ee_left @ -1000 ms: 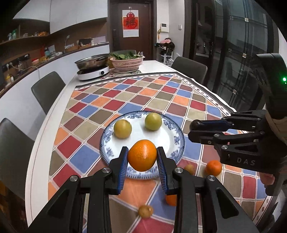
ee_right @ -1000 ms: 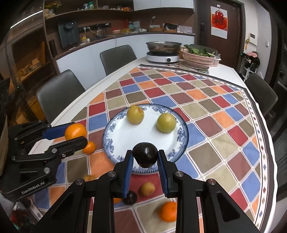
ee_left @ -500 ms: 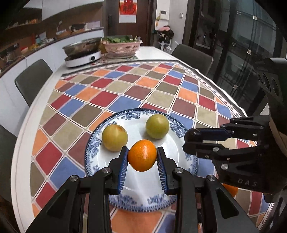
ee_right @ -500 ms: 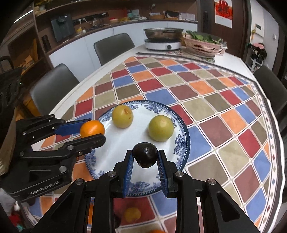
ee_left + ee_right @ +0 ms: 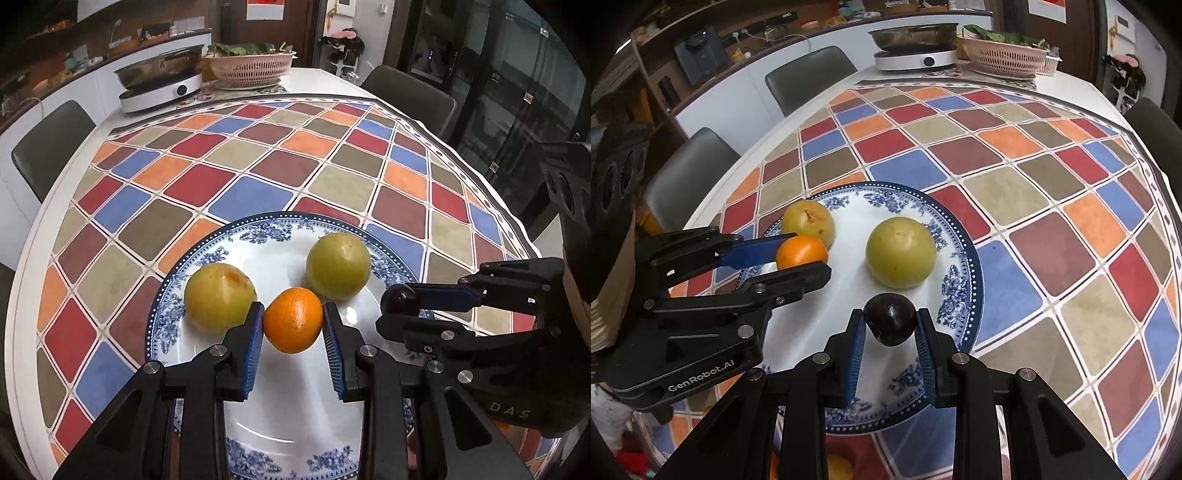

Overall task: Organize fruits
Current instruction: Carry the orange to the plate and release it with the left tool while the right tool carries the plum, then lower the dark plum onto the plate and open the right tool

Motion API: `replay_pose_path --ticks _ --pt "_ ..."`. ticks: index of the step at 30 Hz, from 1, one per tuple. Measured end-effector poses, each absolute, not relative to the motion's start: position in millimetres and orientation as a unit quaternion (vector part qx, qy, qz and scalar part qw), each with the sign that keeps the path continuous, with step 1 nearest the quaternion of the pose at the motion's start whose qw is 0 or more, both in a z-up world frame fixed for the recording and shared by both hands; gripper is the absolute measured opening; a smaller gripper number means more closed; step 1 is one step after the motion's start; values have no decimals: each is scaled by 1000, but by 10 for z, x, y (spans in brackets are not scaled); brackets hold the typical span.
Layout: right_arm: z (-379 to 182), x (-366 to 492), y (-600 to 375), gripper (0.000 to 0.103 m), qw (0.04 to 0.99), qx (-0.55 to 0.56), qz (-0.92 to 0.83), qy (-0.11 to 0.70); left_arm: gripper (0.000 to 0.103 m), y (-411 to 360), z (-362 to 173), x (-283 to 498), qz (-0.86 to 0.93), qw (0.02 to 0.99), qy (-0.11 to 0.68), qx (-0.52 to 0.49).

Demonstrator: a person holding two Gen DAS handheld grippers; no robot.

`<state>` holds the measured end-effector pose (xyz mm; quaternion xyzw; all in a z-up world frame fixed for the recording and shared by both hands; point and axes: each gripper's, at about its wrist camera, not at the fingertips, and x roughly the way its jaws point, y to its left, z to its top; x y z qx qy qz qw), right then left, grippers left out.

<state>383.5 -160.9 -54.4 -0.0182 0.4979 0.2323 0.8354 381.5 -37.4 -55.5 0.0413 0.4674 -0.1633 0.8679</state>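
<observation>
A blue-and-white plate (image 5: 280,435) (image 5: 964,258) lies on the checked tablecloth with two yellow-green fruits on it (image 5: 219,297) (image 5: 338,265) (image 5: 900,252) (image 5: 808,221). My left gripper (image 5: 293,325) (image 5: 799,254) is shut on an orange (image 5: 293,320) (image 5: 801,253) and holds it low over the plate between the two fruits. My right gripper (image 5: 889,325) (image 5: 400,302) is shut on a dark plum (image 5: 889,323) (image 5: 399,298) over the plate's right part.
A pan on an induction cooker (image 5: 162,81) (image 5: 916,44) and a pink basket of greens (image 5: 251,62) (image 5: 1001,51) stand at the table's far end. Grey chairs (image 5: 48,144) (image 5: 809,77) ring the table. A small yellow fruit (image 5: 838,467) lies below the plate.
Both grippers have moved forward and down over the plate, each still holding its fruit. The orange now hangs between the two yellow-green fruits.
</observation>
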Motion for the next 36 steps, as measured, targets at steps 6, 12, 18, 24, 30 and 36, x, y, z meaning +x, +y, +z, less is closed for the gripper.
replay_pose_path --ticks 6,12,18,24,30,36 --pt "-574 3877 -1605 29 835 -11 236 497 37 -374 -564 3870 -162 865 473 42" --pt "-514 3849 -1637 40 845 -14 224 485 45 -317 -448 3813 -156 874 459 36" --pt "-379 3787 -1643 40 855 -22 218 471 45 -234 -294 3685 -139 881 450 33" --pt "-166 3613 -1653 40 868 -32 210 449 47 -187 -74 3430 -132 892 430 40" --pt "19 3389 -1679 40 878 -32 211 429 51 -175 140 3132 -130 905 403 42" --pt "202 3106 -1724 45 890 -33 206 406 53 -208 295 2838 -128 914 383 45"
